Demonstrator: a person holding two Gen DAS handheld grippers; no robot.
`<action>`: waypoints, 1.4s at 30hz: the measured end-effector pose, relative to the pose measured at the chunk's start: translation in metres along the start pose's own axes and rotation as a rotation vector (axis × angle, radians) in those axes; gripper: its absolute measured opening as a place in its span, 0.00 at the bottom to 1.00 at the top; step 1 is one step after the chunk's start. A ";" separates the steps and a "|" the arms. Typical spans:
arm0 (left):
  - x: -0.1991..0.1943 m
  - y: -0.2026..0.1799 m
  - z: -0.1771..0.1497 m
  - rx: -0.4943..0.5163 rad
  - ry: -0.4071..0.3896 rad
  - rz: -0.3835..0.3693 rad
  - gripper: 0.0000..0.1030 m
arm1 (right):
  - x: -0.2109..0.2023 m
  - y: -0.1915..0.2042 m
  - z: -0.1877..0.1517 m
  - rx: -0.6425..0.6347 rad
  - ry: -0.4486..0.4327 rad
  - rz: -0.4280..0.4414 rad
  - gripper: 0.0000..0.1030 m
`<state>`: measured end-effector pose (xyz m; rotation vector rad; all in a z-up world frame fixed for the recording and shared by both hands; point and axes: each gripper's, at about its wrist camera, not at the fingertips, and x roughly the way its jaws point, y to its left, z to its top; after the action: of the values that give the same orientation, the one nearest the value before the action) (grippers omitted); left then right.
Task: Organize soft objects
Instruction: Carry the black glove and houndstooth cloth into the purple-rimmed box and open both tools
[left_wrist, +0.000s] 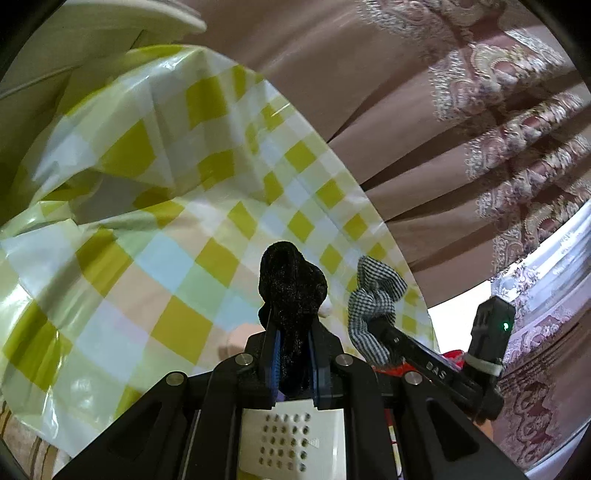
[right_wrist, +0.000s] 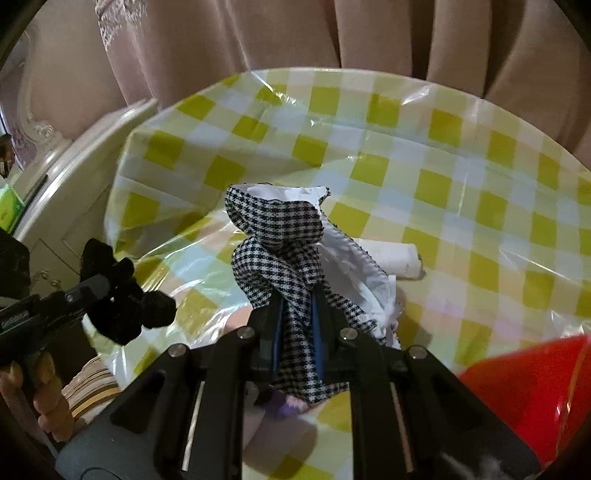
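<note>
**Checked cloth and black cloth, each pinched in a tool above the counter**

Checked cloth (right_wrist: 280, 254), a black-and-white houndstooth piece with a white lining, sits at the centre of the right wrist view, clamped between the narrow jaws of the right tool (right_wrist: 297, 325). It rises above the pads in a crumpled twist and a tail hangs below them, so it is limp and light. Black cloth (left_wrist: 290, 291), fuzzy and dark, fills the lower centre of the left wrist view, where the left tool (left_wrist: 291, 354) has closed on it; it bulges above the pads like a loose knot.

Both pieces look soft, thin and easy to squash, with nothing fragile about them. A bunched fold gives the pads the most to bite on; a single thin edge would likely slip free. The trailing ends may well drag or snag.

Below lies the counter (right_wrist: 461, 177), under a glossy yellow-checked plastic cover, which looks slippery. A white rolled item (right_wrist: 391, 258) rests on it right of centre in the right wrist view, and a red container (right_wrist: 524, 384) shows at lower right.
</note>
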<state>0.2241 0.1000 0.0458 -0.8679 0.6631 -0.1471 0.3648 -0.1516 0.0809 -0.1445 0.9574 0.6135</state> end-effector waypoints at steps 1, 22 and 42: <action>-0.003 -0.003 -0.002 0.001 -0.004 -0.007 0.12 | -0.007 -0.001 -0.003 0.005 -0.009 0.006 0.16; -0.040 -0.095 -0.098 0.147 0.129 -0.142 0.12 | -0.146 -0.024 -0.140 0.132 -0.150 -0.090 0.16; -0.014 -0.175 -0.226 0.320 0.400 -0.183 0.12 | -0.251 -0.089 -0.286 0.314 -0.190 -0.309 0.16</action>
<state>0.1033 -0.1577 0.0788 -0.5907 0.9021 -0.5876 0.1017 -0.4402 0.1030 0.0454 0.8147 0.1837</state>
